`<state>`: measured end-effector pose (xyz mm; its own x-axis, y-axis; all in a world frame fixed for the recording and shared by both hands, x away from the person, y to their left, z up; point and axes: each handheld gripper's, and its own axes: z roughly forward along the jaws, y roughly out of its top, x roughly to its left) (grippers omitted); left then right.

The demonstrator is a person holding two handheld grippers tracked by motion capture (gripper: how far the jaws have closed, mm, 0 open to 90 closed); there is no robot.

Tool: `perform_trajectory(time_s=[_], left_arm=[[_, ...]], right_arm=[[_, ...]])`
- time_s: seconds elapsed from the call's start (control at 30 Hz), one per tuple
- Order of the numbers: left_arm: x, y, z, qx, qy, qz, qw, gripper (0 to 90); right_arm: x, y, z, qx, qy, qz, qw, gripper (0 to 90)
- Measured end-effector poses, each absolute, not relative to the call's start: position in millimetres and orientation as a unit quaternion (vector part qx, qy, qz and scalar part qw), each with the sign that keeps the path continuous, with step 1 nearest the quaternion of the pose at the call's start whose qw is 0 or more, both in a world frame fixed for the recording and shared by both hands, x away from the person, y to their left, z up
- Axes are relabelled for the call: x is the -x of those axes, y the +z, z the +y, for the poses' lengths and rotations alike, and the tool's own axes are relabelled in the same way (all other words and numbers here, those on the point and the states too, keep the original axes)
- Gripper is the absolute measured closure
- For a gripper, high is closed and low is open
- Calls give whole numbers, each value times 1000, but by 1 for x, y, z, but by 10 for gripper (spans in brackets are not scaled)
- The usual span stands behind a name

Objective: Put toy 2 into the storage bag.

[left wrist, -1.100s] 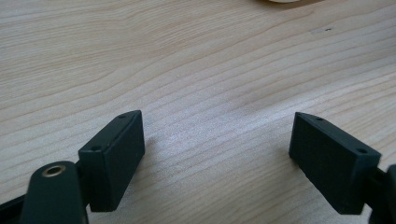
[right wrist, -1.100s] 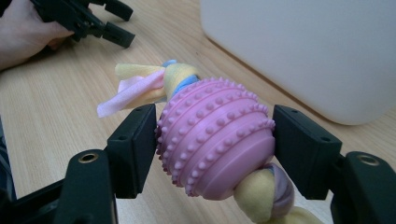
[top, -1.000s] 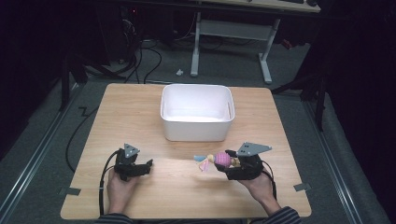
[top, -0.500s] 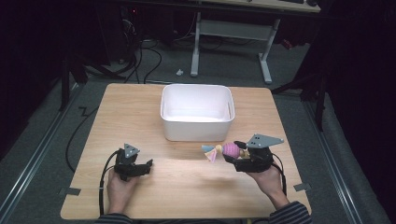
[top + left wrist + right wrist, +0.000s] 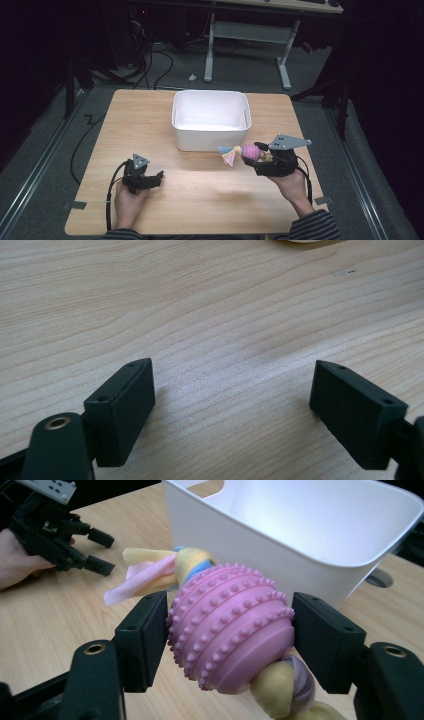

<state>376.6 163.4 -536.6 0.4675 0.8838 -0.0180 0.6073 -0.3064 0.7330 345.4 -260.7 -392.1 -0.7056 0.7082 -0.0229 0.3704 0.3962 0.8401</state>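
Observation:
A pink studded ball toy [image 5: 231, 636] with yellow, pink and blue fabric tails [image 5: 229, 154] is clamped between the jaws of my right gripper [image 5: 254, 152]. It hangs above the table just in front of the white tub [image 5: 211, 119], near the tub's right front corner [image 5: 320, 575]. My left gripper [image 5: 156, 178] rests low at the front left of the table, jaws wide apart. In the left gripper view the left gripper [image 5: 232, 410] has bare wood between its pads. The right gripper view also catches the left gripper [image 5: 97, 550] at its far left.
The wooden table [image 5: 150, 120] has bare surface left of the tub and between the hands. The tub's inside [image 5: 320, 515] looks empty. Desk legs and cables [image 5: 210, 45] lie on the dark floor beyond the table.
My right gripper has lifted off the table with the pink toy and moved toward the tub's right front corner. The left gripper has stayed where it was.

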Motion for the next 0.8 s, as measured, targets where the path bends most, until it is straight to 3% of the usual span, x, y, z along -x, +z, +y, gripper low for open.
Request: perform_trajectory(time_s=[0.8], left_arm=[[-377,-537,163,-784,199,475,347,187]], right_arm=[[-377,-342,-252,-320,441,808,226,335]])
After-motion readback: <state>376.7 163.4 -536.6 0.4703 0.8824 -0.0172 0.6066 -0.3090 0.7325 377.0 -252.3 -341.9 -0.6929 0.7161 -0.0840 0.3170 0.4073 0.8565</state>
